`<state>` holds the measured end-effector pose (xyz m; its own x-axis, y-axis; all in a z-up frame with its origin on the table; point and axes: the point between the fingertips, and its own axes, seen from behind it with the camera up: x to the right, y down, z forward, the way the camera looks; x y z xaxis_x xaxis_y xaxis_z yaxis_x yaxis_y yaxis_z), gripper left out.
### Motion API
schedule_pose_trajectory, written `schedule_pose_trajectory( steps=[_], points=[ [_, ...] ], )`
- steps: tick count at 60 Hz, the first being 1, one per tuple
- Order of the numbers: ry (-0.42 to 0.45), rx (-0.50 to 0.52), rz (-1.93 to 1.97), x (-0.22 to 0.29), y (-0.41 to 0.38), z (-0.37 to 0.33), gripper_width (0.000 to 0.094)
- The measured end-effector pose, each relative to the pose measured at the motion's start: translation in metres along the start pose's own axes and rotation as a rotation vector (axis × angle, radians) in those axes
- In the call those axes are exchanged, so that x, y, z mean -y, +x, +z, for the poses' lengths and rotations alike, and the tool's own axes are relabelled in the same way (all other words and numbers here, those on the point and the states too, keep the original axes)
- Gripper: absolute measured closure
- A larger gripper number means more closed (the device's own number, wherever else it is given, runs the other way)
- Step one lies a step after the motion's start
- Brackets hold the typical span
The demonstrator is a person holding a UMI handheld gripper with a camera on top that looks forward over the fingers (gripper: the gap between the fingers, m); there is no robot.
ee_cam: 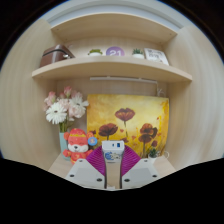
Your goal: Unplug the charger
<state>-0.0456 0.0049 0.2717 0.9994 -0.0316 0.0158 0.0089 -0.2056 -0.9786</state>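
Note:
A small white charger [112, 152] with blue markings stands upright between my fingertips. My gripper [112, 159] is closed on it, with the magenta pads [97, 160] pressing on both its sides. The white fingers [87, 174] reach forward over a light wooden surface [112, 178]. The charger's base and any socket under it are hidden by the fingers.
Just beyond stands a yellow painting of red flowers [128, 116]. A bunch of pink and white flowers [63, 107] and a small orange toy [76, 141] are to its left. A wooden shelf [110, 72] above holds a brown pot [57, 54] and small items.

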Motion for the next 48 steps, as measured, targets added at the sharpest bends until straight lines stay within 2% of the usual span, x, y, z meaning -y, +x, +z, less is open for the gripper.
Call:
schedule_pose_trajectory(
  steps=[1, 3, 6, 9, 15, 21, 28, 34, 44, 48],
  points=[
    [0.046, 0.000, 0.008, 0.020, 0.014, -0.003, 0.0774],
    [0.084, -0.009, 0.037, 0.048, 0.036, -0.008, 0.0775],
    [0.084, -0.017, 0.062, 0.062, 0.068, -0.010, 0.0775],
    [0.050, -0.039, 0.073, 0.054, 0.101, -0.008, 0.0775],
    [-0.098, -0.062, 0.070, -0.023, 0.151, 0.000, 0.0775],
    [-0.295, -0.031, 0.078, -0.110, 0.177, 0.003, 0.0776],
    [-0.444, 0.016, 0.079, -0.195, 0.180, 0.003, 0.0776],
    [-0.522, 0.040, 0.069, -0.238, 0.182, 0.003, 0.0775],
    [-0.621, 0.056, 0.088, -0.279, 0.190, 0.005, 0.0755],
    [-0.610, 0.052, 0.090, -0.280, 0.190, 0.007, 0.0744]
  ],
)
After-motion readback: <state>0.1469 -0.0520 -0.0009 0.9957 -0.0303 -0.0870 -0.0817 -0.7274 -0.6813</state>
